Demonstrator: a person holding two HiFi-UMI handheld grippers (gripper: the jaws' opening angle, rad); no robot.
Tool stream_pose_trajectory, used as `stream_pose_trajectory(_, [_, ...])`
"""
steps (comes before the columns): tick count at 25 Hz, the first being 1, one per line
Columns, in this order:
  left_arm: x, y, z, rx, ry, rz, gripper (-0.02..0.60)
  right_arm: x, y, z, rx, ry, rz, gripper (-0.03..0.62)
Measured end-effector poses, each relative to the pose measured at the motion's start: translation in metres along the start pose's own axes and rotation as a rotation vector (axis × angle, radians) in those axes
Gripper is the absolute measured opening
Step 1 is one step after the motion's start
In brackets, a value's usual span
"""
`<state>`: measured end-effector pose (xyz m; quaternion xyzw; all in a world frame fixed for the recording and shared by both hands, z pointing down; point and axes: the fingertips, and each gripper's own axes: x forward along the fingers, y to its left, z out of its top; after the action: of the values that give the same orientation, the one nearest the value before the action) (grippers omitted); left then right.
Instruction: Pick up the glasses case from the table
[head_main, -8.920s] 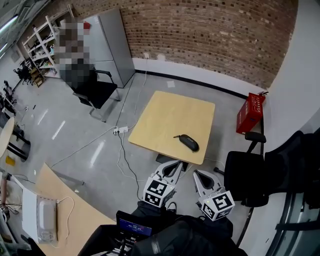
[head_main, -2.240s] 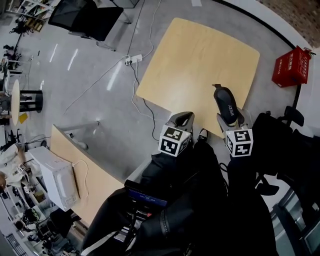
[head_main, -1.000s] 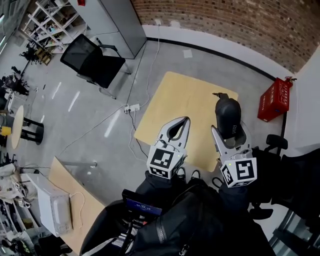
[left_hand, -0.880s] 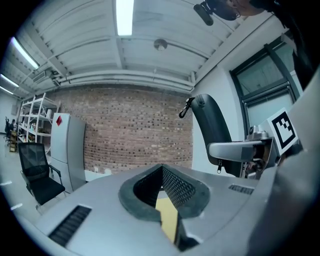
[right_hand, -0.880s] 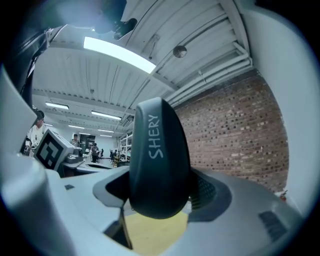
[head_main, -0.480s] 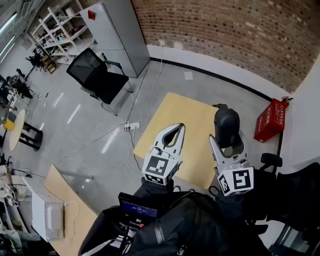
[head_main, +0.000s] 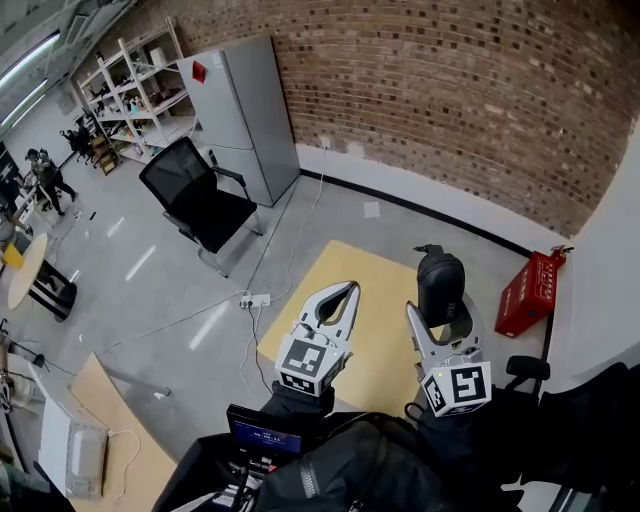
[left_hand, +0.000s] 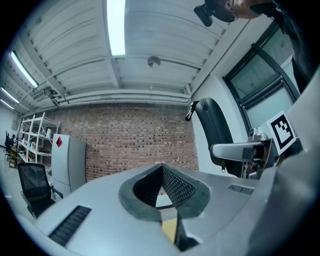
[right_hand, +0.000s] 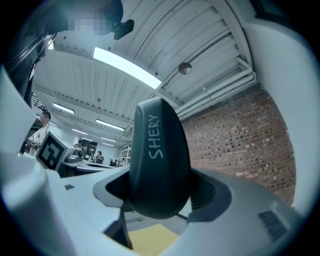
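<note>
Whereas the glasses case (head_main: 440, 283) lay flat on the table (head_main: 375, 305) seconds ago, it now stands upright at centre right of the head view. The right claw (head_main: 441, 312) is clamped on its lower end and it looks lifted clear, so the pick-up seems done. The left claw (head_main: 346, 290), mid-frame, is closed on nothing. Open floor (head_main: 170, 290) spreads left, and a red box (head_main: 527, 292) sits close on the right.
</note>
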<state>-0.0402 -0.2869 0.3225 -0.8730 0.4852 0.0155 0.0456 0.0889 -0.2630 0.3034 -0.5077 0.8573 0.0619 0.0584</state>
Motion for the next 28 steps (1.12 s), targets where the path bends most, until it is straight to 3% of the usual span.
stream_pose_trajectory(28, [0.009, 0.006, -0.011, -0.018, 0.015, -0.009, 0.000, 0.009, 0.002, -0.005, -0.009, -0.001, 0.008, 0.341])
